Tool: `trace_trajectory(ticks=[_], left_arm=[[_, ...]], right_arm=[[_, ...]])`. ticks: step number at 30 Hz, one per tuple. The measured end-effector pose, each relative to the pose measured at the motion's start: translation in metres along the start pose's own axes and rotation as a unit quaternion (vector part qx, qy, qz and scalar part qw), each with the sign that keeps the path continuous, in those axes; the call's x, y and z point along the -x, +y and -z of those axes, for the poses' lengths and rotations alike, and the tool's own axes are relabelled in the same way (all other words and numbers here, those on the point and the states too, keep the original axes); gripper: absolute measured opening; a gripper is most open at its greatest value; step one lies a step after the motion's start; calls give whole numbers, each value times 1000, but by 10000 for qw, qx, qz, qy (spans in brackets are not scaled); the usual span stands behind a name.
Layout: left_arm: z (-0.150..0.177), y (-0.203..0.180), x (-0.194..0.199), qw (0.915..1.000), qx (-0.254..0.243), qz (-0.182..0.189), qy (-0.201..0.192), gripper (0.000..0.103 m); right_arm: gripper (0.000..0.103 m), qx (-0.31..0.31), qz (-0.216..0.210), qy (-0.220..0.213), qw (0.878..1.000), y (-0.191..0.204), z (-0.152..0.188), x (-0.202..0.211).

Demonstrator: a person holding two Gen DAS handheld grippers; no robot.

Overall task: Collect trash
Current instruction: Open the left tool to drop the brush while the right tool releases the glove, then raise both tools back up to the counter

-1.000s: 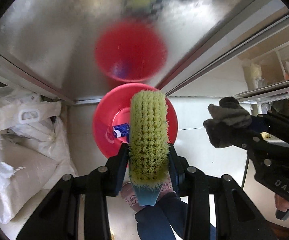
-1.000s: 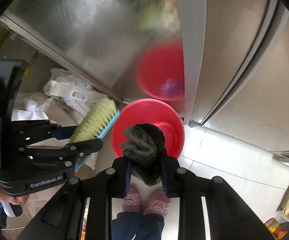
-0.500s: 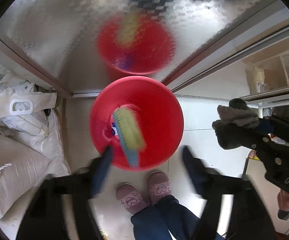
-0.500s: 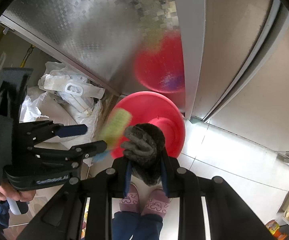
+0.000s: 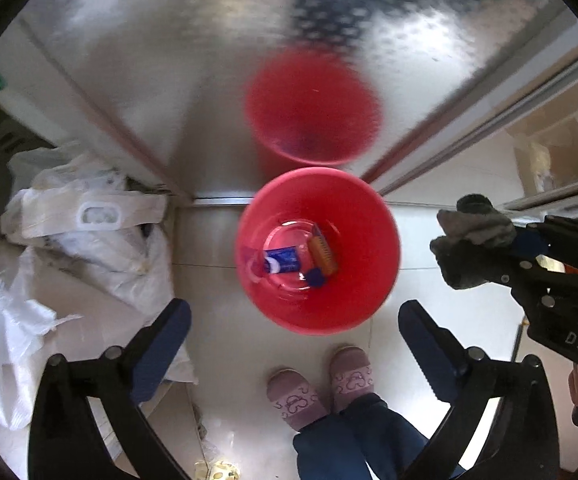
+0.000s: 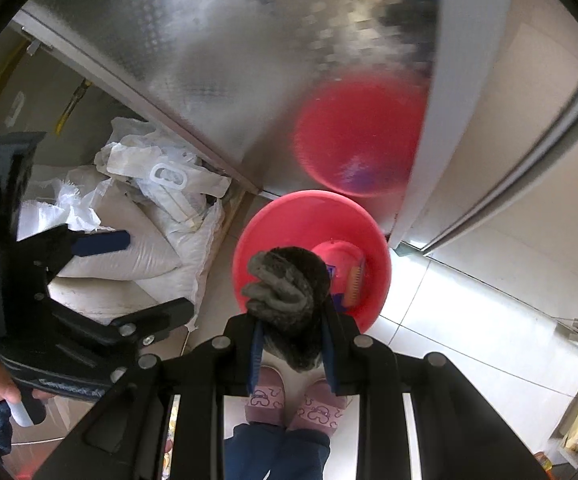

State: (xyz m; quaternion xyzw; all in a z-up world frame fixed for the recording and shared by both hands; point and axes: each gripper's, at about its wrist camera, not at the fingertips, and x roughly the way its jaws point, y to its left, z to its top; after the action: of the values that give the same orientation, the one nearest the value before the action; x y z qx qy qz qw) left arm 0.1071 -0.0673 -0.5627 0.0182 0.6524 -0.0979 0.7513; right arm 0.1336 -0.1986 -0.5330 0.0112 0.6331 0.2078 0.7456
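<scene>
The grey knitted glove (image 6: 285, 280) is pinched in the right gripper (image 6: 289, 344), jaws nearly closed on it, held just short of the red bucket (image 5: 369, 280) below and ahead. The left gripper (image 5: 293, 336) is seen directly over the bucket, jaws opening wide with nothing between them. Only the left wrist view shows the bucket floor: a brush (image 5: 323, 254) and a blue packet (image 5: 283, 262).

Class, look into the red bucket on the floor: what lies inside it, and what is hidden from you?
Inside the red bucket lie a scrubbing brush, a blue wrapper and a small dark blue piece. From the right wrist, the grey glove covers part of the bottom.
</scene>
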Motion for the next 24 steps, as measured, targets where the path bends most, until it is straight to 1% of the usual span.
trace_trajectory(ticks=[4,5,7,9,11,12,14,17,18,20,24], left_arm=[[5,14,3,9999,116,65,-50,103],[5,16,2,9999,138,64,-62,103],[8,22,2,9997,213,43,-79,103],[11,28,1,9995,311,43,-87,103],[13,33,0,9991,403,29,-94,103],[14,35,1,9990,430,10,-96,103],[16,38,1,9990,446,-3,-98,103],[20,41,7,9990,420,-28,-135,103],[21,42,8,9990,425,-27,-144,103],[22,42,15,9988,453,-17,-179,103],[26,38,39,9991,367,-8,-219,103]], right_arm=[[24,59,-12,82,9999,7,-1,-12],[25,79,5,107,9999,9,-2,-15],[27,109,133,152,9997,11,-3,-22],[39,114,249,214,9994,14,-4,-26],[60,91,116,224,9996,14,-5,-29],[70,94,127,189,9997,14,-5,-28],[80,175,208,117,9996,17,-5,-26],[89,260,344,90,9990,21,-5,-25],[91,238,327,103,9991,21,-5,-23],[94,162,389,104,9991,21,-4,-20],[94,289,657,44,9974,32,-2,2]])
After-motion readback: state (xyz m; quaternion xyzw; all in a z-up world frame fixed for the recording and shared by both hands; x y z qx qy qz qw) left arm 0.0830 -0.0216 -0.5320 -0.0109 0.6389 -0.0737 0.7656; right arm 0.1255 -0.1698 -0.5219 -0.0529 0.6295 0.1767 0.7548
